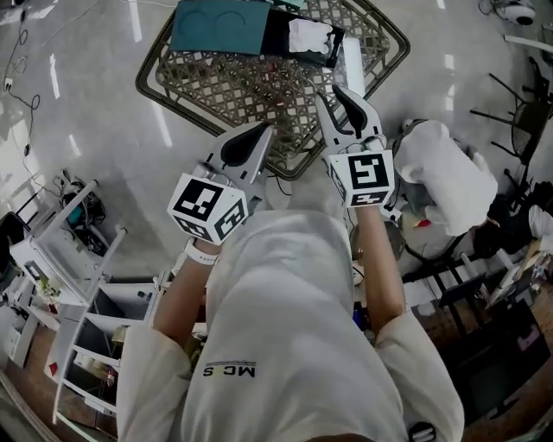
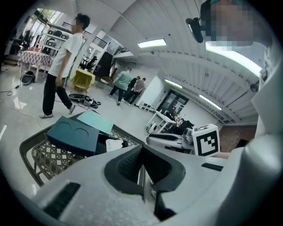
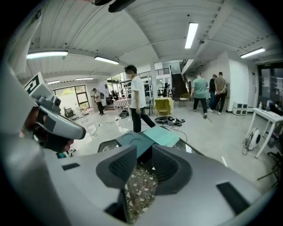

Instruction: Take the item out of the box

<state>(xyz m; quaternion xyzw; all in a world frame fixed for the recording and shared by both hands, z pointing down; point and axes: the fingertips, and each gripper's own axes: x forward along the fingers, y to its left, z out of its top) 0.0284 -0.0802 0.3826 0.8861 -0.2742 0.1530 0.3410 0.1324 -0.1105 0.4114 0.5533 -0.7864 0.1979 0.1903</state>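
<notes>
On a woven lattice table point(image 1: 259, 86) lie a dark teal box lid point(image 1: 220, 26) and an open black box point(image 1: 298, 53) with a white item point(image 1: 308, 36) in it. My left gripper point(image 1: 259, 138) hovers over the table's near edge, its jaws shut with nothing between them. My right gripper point(image 1: 337, 99) is to its right, closer to the box, its jaws open and empty. The left gripper view shows the lid point(image 2: 73, 137), the white item point(image 2: 116, 145) and the shut left gripper point(image 2: 142, 170). In the right gripper view the lattice shows through the right gripper point(image 3: 143, 165).
A white shelf unit point(image 1: 78, 259) stands on the floor at the left. A white bundle point(image 1: 449, 177) and dark frames are at the right. Cables lie on the floor. Several people stand or walk far behind the table point(image 3: 137, 99).
</notes>
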